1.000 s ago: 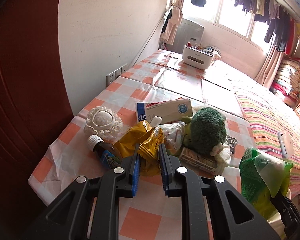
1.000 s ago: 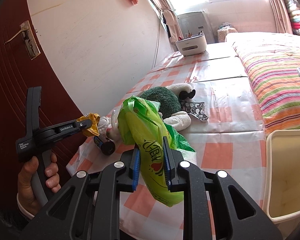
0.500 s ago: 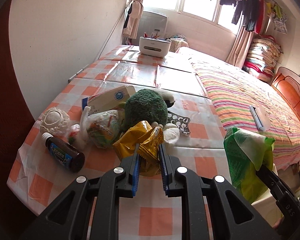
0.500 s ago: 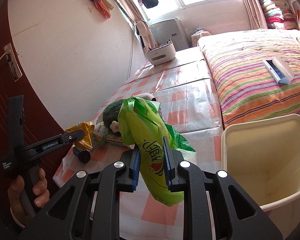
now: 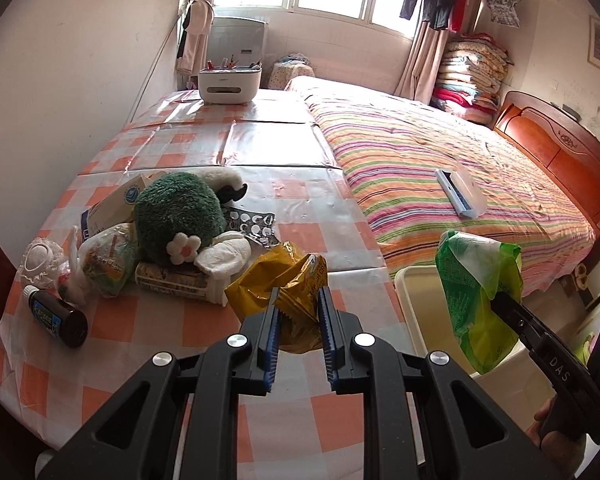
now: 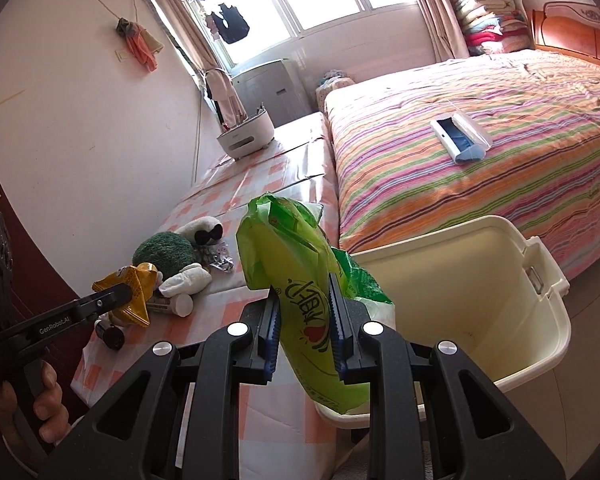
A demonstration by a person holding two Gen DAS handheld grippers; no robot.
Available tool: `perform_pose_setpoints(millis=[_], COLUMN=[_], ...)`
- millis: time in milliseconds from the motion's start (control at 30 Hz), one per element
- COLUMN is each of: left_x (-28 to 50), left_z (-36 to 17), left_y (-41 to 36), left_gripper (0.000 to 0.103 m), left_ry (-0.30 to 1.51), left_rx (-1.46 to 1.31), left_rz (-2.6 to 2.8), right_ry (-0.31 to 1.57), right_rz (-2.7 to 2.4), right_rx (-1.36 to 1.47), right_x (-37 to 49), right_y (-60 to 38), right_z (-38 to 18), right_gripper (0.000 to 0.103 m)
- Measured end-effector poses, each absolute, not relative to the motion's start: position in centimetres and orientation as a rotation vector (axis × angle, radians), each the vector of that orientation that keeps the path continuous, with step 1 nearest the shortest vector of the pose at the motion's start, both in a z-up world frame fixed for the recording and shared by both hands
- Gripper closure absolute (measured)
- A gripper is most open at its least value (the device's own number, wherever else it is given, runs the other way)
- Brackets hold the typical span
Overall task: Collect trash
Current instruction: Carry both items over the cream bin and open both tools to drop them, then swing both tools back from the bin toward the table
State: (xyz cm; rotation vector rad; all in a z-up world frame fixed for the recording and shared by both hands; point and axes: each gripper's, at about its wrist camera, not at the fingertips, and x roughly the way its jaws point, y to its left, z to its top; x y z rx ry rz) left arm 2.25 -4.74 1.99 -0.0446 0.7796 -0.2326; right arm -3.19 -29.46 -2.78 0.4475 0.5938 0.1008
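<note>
Carrying one piece of trash in each hand seems to be the idea; the left hand-held gripper point(image 5: 298, 312) pinches a crumpled yellow snack wrapper point(image 5: 284, 280) between its blue pads, and the right hand-held gripper point(image 6: 305, 320) clamps a green plastic bag point(image 6: 300, 280) the same way, its printed side toward the camera. Both pieces hang clear of the bench point(image 5: 300, 236), probably so they can be taken across to the cream bin point(image 6: 500, 304) that stands just beside the bench's near corner, at the foot of the striped bed point(image 6: 480, 160).

From the right wrist view the green plastic bag juts up and forward out of the pads, its lower end drooping at the bin's near rim, so a release there looks close to landing inside; the bin looks empty. The yellow snack wrapper sticks out ahead of the left pads over the checked cloth, to the left of the bin and not yet above it.

On the bench lies a heap that may hold more trash: a green plush toy point(image 5: 180, 216), a blister pack point(image 5: 252, 224), a small filled plastic bag point(image 5: 108, 260), a biscuit roll point(image 5: 172, 280), a dark bottle point(image 5: 58, 316) on its side and a carton point(image 5: 112, 208); which of these count as trash I cannot tell.
</note>
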Motion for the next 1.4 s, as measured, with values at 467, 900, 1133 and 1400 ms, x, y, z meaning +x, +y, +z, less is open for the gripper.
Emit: perform_pose_setpoints(millis=[467,900,1133,1400], left_x=[2.4,3.7,4.3,5.7], left_z=[2.4,1.5,1.5,4.0], left_y=[-13.9,-20.8,-22.8,-18.9], left_gripper=[0.084,0.084,0.034,0.021], left_ry=[0.781,0.820,0.864,0.921], left_rx=[0.032,0.082,0.065,-0.275], left_rz=[-0.431,-0.589,-0.658,-0.797], right_ry=[0.546,0.506,0.514,0.523], right_rz=[-0.013,-0.078,-0.113,-0.122], right_rx=[0.494,0.561,0.592,0.596], right_x=[-3.6,-5.5,-6.3,-6.7], right_y=[-35.3,-39.2,-40.8,-41.1], right_z=[-3.3,-3.8,-4.7,-4.9], right_gripper=[0.054,0.049,0.049,0.049])
